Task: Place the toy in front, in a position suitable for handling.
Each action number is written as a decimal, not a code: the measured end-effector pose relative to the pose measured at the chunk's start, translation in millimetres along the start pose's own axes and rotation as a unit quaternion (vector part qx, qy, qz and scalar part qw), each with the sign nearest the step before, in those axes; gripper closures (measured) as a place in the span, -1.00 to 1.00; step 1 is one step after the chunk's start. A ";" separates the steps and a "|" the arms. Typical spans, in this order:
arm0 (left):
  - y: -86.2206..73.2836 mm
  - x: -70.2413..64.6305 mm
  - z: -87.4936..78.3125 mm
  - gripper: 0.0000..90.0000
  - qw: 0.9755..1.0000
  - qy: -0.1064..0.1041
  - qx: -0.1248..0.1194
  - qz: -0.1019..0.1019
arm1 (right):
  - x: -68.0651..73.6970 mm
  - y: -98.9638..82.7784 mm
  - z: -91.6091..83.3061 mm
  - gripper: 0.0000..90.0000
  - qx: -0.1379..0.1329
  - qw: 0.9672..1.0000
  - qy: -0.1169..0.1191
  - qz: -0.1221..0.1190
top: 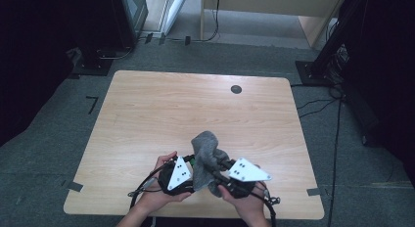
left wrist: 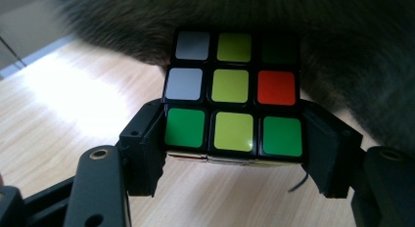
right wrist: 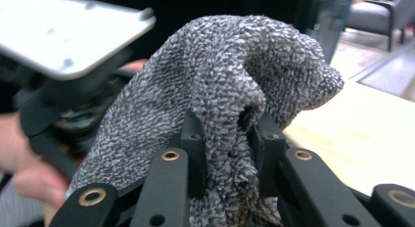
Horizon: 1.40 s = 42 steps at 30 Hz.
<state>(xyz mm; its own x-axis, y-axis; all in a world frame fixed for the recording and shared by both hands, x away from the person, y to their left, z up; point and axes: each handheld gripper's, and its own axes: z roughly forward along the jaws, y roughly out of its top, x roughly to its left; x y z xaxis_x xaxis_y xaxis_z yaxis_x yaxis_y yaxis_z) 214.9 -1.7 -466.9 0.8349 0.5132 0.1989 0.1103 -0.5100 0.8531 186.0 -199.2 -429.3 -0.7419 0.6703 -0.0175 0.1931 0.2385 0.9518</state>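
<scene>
Puzzle cube [left wrist: 234,101] hidden in high view beneath grey cloth [top: 207,156]; in left gripper view, cube's top row falls in shadow, upper-right sticker too dark for colour, lower face barely visible. Cloth in that view blurred, cut off by top and right edges. Left tongs [top: 192,164] tips covered by cloth in high view. Right tongs [right wrist: 226,148] pads buried in cloth folds [right wrist: 235,80]; cloth's lower end cut off by bottom edge. Hand [right wrist: 29,173] at left blurred. Forearms cut off at bottom of high view.
</scene>
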 end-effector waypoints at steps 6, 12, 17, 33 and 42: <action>3.9 -8.3 0.7 -0.23 0.999 0.022 0.023 0.035 | 3.8 -7.4 11.2 0.63 0.042 0.998 -0.020 -0.036; 4.7 -4.5 -0.8 -0.23 0.999 0.033 0.018 0.032 | -13.2 -7.0 -4.1 0.62 0.027 0.996 -0.077 -0.025; 5.4 -6.6 -4.5 -0.23 0.999 0.027 0.006 0.039 | 16.4 -3.2 9.7 0.62 0.036 0.994 -0.010 -0.100; 5.8 1.8 -13.2 -0.23 0.999 0.021 -0.011 0.031 | -1.4 -5.4 -1.5 0.60 -0.003 0.997 0.005 -0.071; 3.6 7.5 -20.5 -0.23 0.998 -0.004 -0.059 0.011 | -46.0 -12.1 -20.8 0.59 -0.059 0.994 -0.026 0.084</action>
<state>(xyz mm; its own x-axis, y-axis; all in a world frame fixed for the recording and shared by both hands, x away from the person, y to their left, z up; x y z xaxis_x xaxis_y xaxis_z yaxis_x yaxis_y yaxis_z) 210.6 14.4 -452.5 0.8413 0.4960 0.2148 0.0271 -0.4357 0.8997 204.4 -247.6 -433.6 -0.6710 0.7295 0.1327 0.2332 0.0377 0.9717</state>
